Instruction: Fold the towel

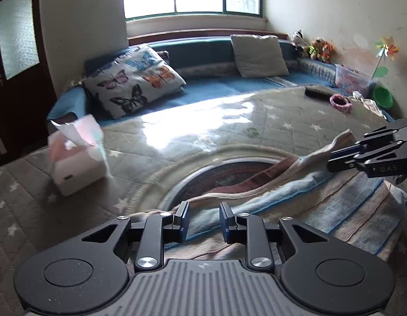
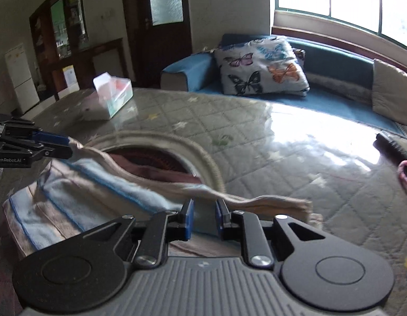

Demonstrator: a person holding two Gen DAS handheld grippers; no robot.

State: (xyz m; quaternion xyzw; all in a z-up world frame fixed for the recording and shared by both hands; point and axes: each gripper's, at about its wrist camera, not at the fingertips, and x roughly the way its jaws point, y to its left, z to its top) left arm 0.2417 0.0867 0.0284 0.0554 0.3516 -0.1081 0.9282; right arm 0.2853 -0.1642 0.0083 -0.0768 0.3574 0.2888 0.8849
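Observation:
A striped blue, beige and pink towel (image 1: 335, 205) lies partly on the quilted table cover, with its long beige edge lifted off the surface. In the left wrist view my left gripper (image 1: 204, 220) has its fingers drawn close on that edge near one end. The right gripper (image 1: 331, 160) pinches the same edge further along, at the right. In the right wrist view the towel (image 2: 71, 210) edge runs from the left gripper (image 2: 68, 148) down to my right gripper (image 2: 204, 218), and a loose end hangs past it to the right.
A round woven mat (image 1: 229, 168) lies under the towel. A tissue box (image 1: 77, 158) stands at the left. A black remote (image 1: 319, 92) and a pink ring (image 1: 341, 102) lie at the far right. A blue sofa holding a butterfly pillow (image 1: 132, 79) runs behind the table.

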